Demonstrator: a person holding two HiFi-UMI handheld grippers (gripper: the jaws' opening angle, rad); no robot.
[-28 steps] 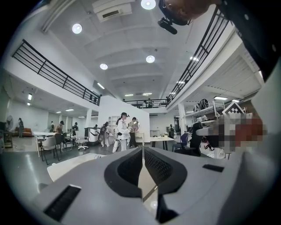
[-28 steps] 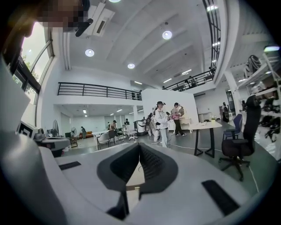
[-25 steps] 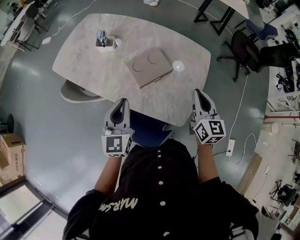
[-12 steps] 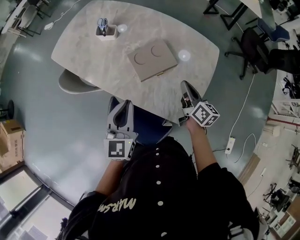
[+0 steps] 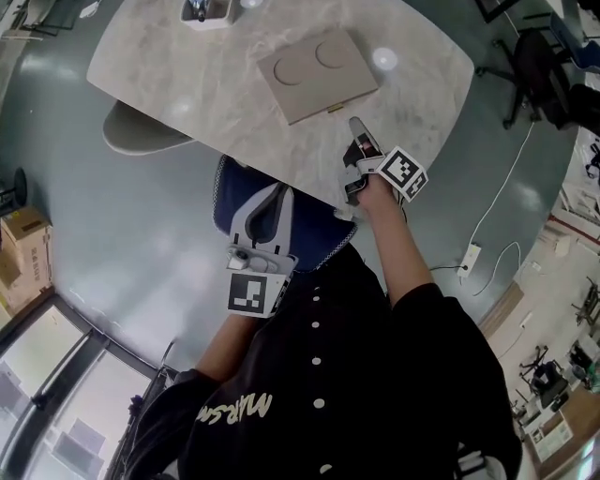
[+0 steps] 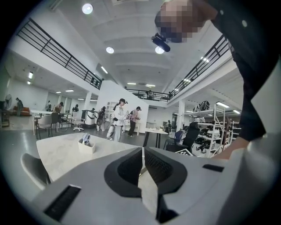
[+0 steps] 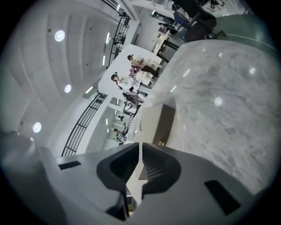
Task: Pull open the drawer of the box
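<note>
Both grippers clenched, empty. We log the right gripper (image 5: 355,126) over the near edge of the counter (image 5: 178,80), just short of the box (image 5: 317,73), bare marble alongside; left gripper (image 5: 279,194) off the counter. Right gripper view alone shows the box's side face.

So the box (image 5: 317,73) sat on the counter (image 5: 178,84), kinda right of middle. Way behind and left of the box, a holder (image 5: 206,9) stood near the counter's far edge. The right gripper (image 5: 356,127) was over the counter, just in front of the box. The left gripper (image 5: 277,197) hung further in front and left, off the counter, above a chair (image 5: 319,248).
</note>
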